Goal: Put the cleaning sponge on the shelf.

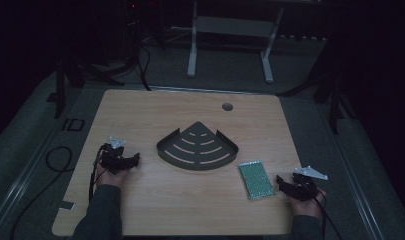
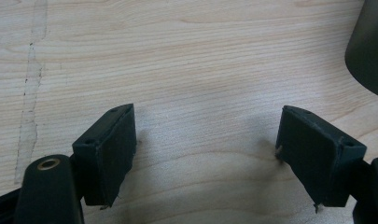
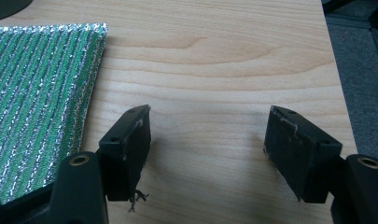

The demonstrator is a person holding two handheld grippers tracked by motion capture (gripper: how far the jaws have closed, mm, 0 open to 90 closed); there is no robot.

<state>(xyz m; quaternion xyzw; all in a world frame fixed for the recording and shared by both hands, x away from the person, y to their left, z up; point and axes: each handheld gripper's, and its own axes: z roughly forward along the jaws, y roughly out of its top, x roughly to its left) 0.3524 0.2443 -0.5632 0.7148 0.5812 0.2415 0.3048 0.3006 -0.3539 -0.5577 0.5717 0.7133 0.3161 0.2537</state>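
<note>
Green sponge lengthwise toward far edge

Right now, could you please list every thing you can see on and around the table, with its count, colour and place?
corner shelf: one, dark grey, slotted, middle of the table.
scouring pad: one, green with a silver glitter, right of the shelf, just beside the right hand-held gripper.
table: one, light wood, with a round hole near the far edge.
metal frame: one, white, on the floor beyond the table.
left hand-held gripper: one, black, jaws open, near the left edge.
right hand-held gripper: one, black, jaws open, near the right front corner.
</note>
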